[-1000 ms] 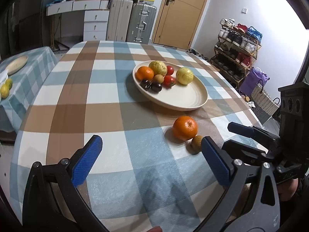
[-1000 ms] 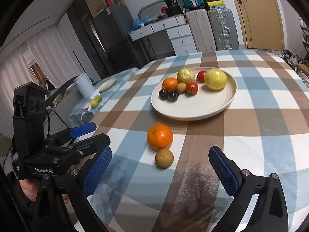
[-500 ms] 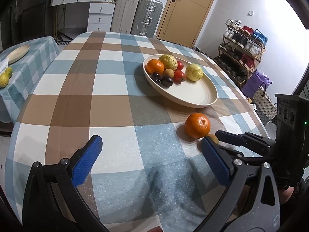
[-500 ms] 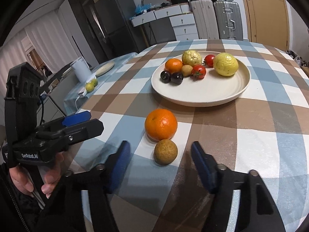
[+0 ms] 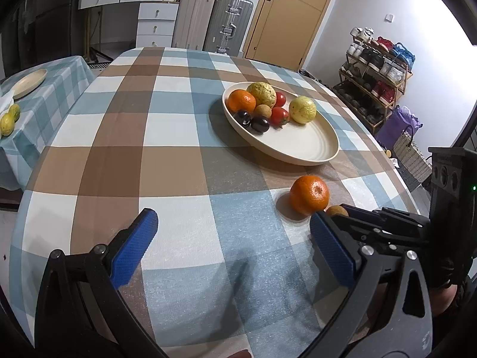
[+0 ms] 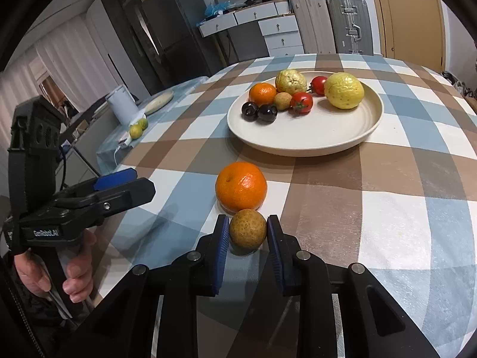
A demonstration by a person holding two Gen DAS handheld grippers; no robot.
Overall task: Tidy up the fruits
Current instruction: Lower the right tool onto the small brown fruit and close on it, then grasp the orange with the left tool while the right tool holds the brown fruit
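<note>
A small brown round fruit point(image 6: 248, 232) lies on the checked tablecloth, touching a loose orange point(image 6: 241, 186) just beyond it. My right gripper point(image 6: 248, 234) has its jaws closing on this brown fruit, a blue pad pressed against each side. In the left wrist view the brown fruit point(image 5: 337, 210) peeks out behind the orange point(image 5: 309, 194), with the right gripper point(image 5: 354, 219) around it. My left gripper point(image 5: 232, 223) is open and empty over bare cloth, left of the orange. The cream plate point(image 6: 313, 146) further back holds an orange, two yellow fruits, tomatoes, dark plums and a small brown fruit.
A side table point(image 5: 56, 89) on the left carries a wooden plate point(image 5: 29, 79), yellow fruits point(image 5: 7, 123) and a white jar point(image 6: 120, 106). A person's hand point(image 6: 74, 274) grips the left tool. A shoe rack point(image 5: 378, 74) stands right of the table; suitcases point(image 5: 226, 26) stand behind it.
The right gripper's jaws went from wide open to closed on the small brown fruit, having edged forward to it. The left gripper stayed open, barely shifting.
</note>
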